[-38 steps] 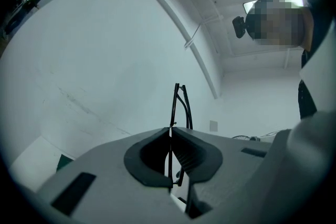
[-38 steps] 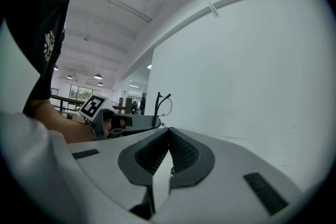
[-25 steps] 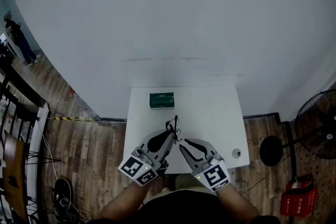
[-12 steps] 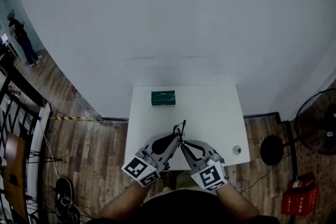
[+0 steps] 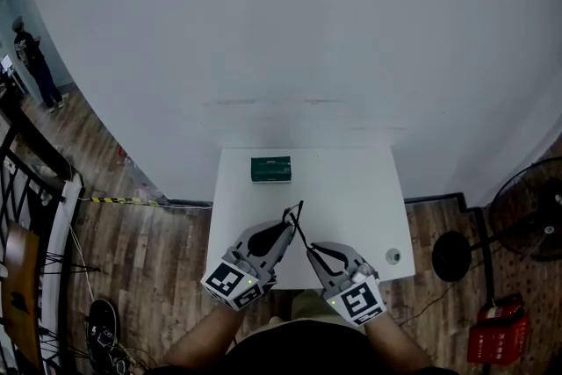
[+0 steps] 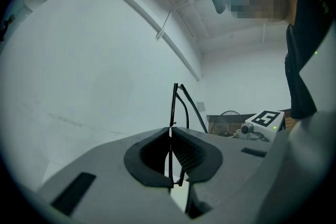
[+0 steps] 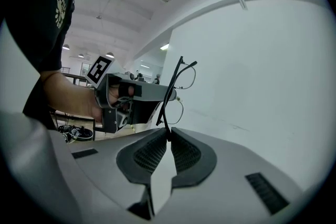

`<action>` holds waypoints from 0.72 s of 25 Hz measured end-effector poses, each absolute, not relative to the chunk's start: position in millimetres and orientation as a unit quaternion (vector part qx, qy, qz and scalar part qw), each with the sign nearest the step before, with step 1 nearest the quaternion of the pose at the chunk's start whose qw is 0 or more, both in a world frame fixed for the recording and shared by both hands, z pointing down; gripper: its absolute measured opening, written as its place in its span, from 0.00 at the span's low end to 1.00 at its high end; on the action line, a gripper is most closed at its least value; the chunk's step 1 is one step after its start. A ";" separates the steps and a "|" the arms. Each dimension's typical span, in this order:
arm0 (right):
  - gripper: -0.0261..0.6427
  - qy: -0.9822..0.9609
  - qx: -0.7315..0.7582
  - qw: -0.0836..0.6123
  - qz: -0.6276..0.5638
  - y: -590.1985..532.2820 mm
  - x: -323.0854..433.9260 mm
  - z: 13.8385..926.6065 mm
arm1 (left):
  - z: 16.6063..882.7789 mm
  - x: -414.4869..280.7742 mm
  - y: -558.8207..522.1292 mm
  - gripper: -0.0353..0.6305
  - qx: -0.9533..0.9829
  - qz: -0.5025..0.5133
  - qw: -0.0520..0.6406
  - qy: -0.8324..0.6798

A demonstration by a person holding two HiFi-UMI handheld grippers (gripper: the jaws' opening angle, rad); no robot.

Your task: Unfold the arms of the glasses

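Note:
Thin black-rimmed glasses (image 5: 293, 216) hang in the air over the near edge of the white table (image 5: 351, 189), between my two grippers. My left gripper (image 5: 284, 228) is shut on the frame, which stands upright out of its jaws (image 6: 175, 107). My right gripper (image 5: 309, 251) has just been closing its jaws, and they now pinch one thin arm of the glasses (image 7: 169, 99). The lenses show above the left gripper (image 7: 137, 93) in the right gripper view. The right gripper's marker cube (image 6: 265, 118) shows low at the right of the left gripper view.
A green box (image 5: 270, 169) lies at the table's far edge by the white wall. A small round object (image 5: 393, 256) sits near the table's right front corner. A standing fan (image 5: 527, 219) and a red item (image 5: 492, 338) stand on the wooden floor at the right.
The right gripper's jaws, open beside the glasses a second ago, have closed on one arm. The left gripper has kept its hold, and both hands have stayed nearly in place.

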State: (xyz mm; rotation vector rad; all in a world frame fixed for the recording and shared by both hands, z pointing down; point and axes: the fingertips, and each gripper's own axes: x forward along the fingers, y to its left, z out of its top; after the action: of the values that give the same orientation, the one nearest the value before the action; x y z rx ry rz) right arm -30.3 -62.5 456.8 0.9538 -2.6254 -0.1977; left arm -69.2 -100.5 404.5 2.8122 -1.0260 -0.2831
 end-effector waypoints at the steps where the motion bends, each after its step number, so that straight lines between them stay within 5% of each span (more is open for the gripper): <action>1: 0.08 -0.925 0.333 0.169 -0.069 -61.4 -28.2 456.6 | 405.5 -69.3 -101.5 0.08 0.933 -0.090 0.064 -0.342; 18: 0.08 -0.916 0.350 0.163 -0.108 -56.0 12.4 415.6 | 430.9 -82.1 -121.2 0.08 0.922 -0.068 0.070 -0.374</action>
State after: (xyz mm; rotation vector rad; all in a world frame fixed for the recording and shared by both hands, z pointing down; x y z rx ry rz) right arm 12.4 -56.0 415.6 0.9990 -2.6122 -0.3086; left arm -82.1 -121.2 430.9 2.7760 -1.1254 -0.2035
